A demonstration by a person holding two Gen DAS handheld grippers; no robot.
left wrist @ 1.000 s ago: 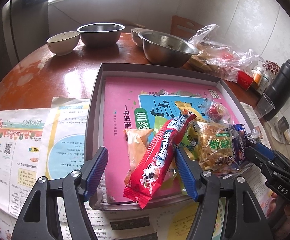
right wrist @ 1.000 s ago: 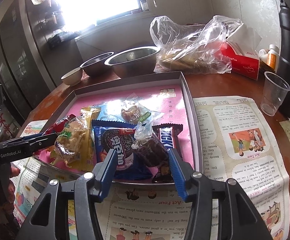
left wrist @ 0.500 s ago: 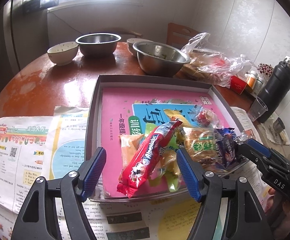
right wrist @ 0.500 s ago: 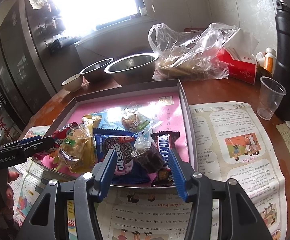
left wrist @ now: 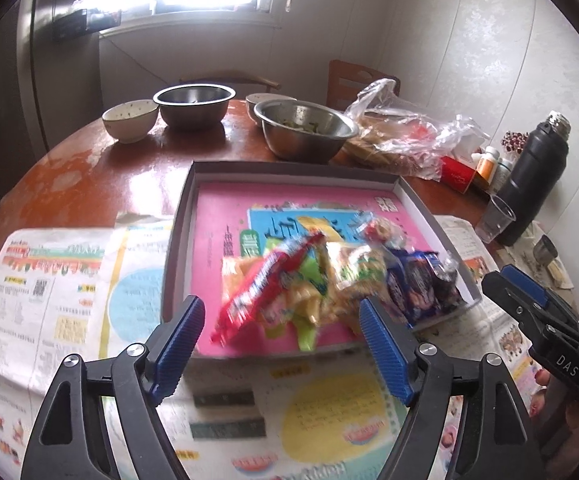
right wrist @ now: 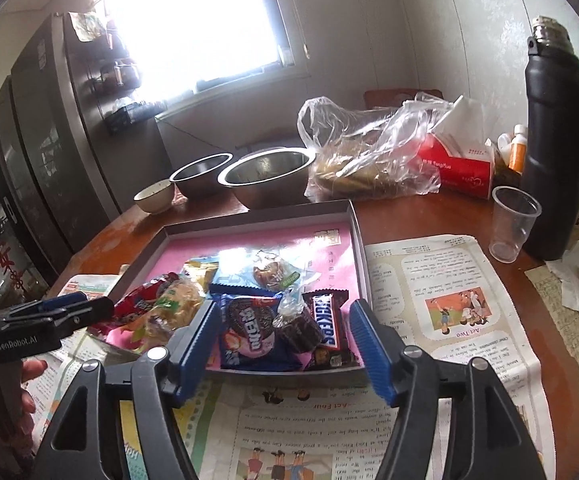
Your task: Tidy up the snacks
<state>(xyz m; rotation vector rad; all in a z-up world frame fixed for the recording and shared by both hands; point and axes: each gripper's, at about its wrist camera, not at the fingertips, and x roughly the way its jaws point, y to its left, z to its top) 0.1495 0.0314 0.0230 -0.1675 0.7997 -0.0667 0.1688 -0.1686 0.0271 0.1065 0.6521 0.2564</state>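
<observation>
Each camera looks forward and down along its own blue fingers at the near edge of the grey tray (left wrist: 177, 240) (right wrist: 355, 232). The left view faces it from the left, the right from the right; both share the bowls (left wrist: 305, 128) (right wrist: 265, 176).

At lower left of the right wrist view, the left gripper (right wrist: 69, 310) reads "GenRobot.AI". The Snickers bar (right wrist: 326, 326) at center shows "SNICKERS". The newspaper (right wrist: 445, 320) reads "Act Two". At lower right of the left wrist view, the right gripper (left wrist: 529, 304) reads "DAS".
</observation>
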